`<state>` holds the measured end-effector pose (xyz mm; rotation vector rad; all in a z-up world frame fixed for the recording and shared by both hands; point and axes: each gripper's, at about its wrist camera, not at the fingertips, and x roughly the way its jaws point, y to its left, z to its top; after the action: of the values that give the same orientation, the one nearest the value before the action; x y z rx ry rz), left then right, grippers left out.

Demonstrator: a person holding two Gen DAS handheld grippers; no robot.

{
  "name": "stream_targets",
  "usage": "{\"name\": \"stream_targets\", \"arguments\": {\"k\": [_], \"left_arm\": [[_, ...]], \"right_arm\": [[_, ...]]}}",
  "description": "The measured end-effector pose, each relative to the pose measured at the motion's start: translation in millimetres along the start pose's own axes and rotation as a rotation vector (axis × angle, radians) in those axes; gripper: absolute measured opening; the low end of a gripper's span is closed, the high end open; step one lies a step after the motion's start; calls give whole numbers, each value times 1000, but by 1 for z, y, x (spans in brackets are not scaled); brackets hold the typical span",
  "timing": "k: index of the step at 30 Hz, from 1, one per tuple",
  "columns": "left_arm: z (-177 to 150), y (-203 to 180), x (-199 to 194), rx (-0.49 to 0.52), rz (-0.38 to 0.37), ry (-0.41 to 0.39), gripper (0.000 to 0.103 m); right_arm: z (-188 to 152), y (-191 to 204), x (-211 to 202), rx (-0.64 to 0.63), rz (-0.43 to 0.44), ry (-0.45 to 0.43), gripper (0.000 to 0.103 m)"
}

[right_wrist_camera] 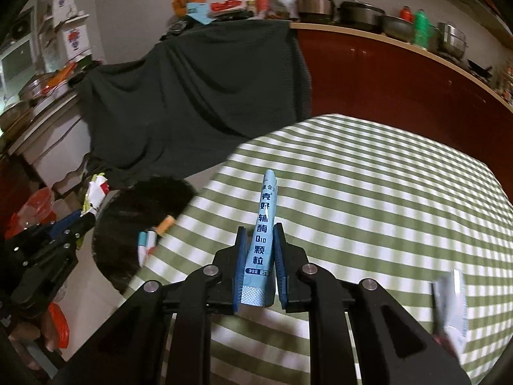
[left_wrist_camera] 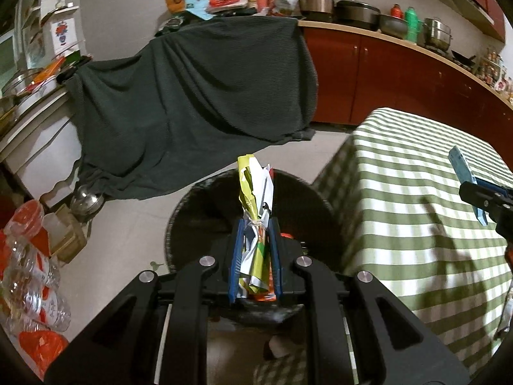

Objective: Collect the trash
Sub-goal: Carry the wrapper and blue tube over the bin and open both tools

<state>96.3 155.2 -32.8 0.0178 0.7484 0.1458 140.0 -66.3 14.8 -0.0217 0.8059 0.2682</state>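
Below the left tool: the black bin point(left_wrist_camera: 205, 211) stands on the floor beside the bench, its mouth open just under and ahead of the fingertips.
Left tool point(left_wrist_camera: 255, 221): clamped on a crumpled bundle of wrappers point(left_wrist_camera: 255, 192), yellow-green and white, that sticks up past the pads.
Right tool point(right_wrist_camera: 259, 234): clamped on a light blue sachet point(right_wrist_camera: 263, 234) with printed characters, held upright between the blue pads.
Under the right tool: the green-and-white checked bench point(right_wrist_camera: 368, 192), with the bin off to this tool's left, past the bench edge.
Beside the right tool: at its right, near the picture's edge, a blurred pale packet point(right_wrist_camera: 452, 308) lies on the bench; I cannot tell what it is.
Left of the right tool: small pieces point(right_wrist_camera: 154, 234), one orange and one white-blue, show at the bin's rim by the bench edge; whether they are inside the bin or on its edge is not clear.
Done so far: both tools have trash in hand, and the bundle looks about in place for dropping.
Left to do: by my reading, release the bundle into the bin, carry the sachet across to it, then fetch the pale packet if it is trash.
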Motion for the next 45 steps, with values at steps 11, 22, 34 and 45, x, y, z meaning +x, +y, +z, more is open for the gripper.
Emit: {"name": "stream_targets", "arguments": {"k": [11,22,34,45], "left_arm": [[-2,45,18,-41,42,10,16],[-2,62,42,-56,45,36,16],[-1,65,56,-62,47,47,16],[1,66,66,-61,40,60,16]], "right_arm": [[14,52,27,-67,55,19,18],[16,78,55,-92,78,58,18],[21,98,76,-109,94,82,18],[25,107,87,-121,90,98,18]]}}
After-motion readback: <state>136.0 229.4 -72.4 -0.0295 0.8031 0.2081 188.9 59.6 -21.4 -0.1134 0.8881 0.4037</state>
